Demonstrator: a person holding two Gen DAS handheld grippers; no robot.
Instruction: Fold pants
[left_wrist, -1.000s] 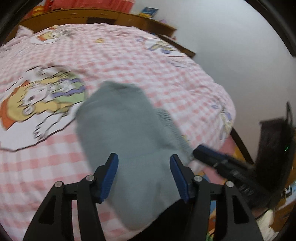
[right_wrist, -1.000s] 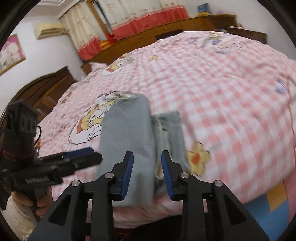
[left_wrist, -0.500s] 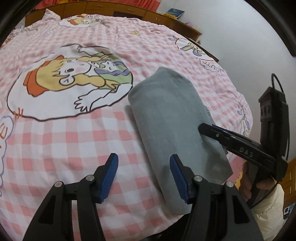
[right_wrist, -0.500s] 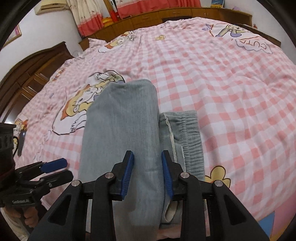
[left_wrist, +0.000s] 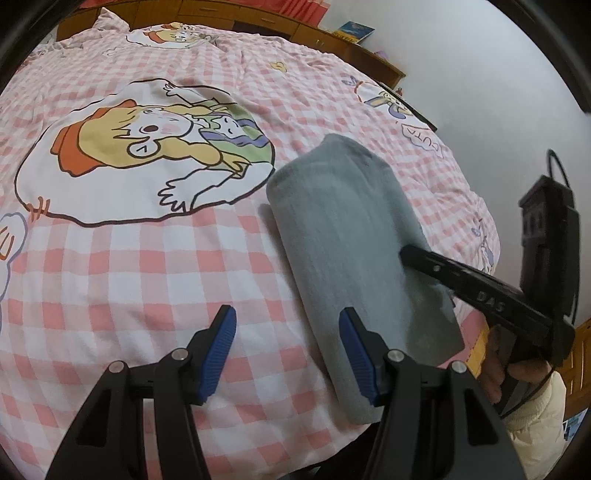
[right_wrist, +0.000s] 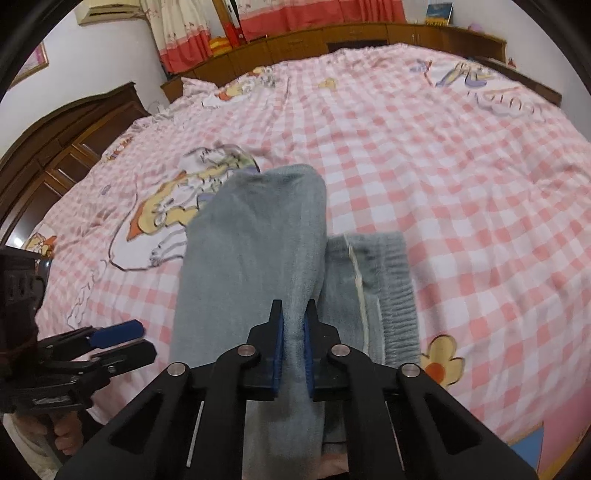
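The grey-blue folded fabric pants (right_wrist: 251, 258) are lying at the near edge of the pink checked bedspread (right_wrist: 443, 166). The right gripper (right_wrist: 293, 343) is pinching a fold of them; the left gripper (left_wrist: 284, 350) is standing wide open, empty, just beside. The pinch appears shallow, so lifting is risking slippage and an unravelling fold.

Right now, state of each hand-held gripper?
Left hand-held gripper: open, holding nothing, beside the pants over the bed.
Right hand-held gripper: closed on the pants.
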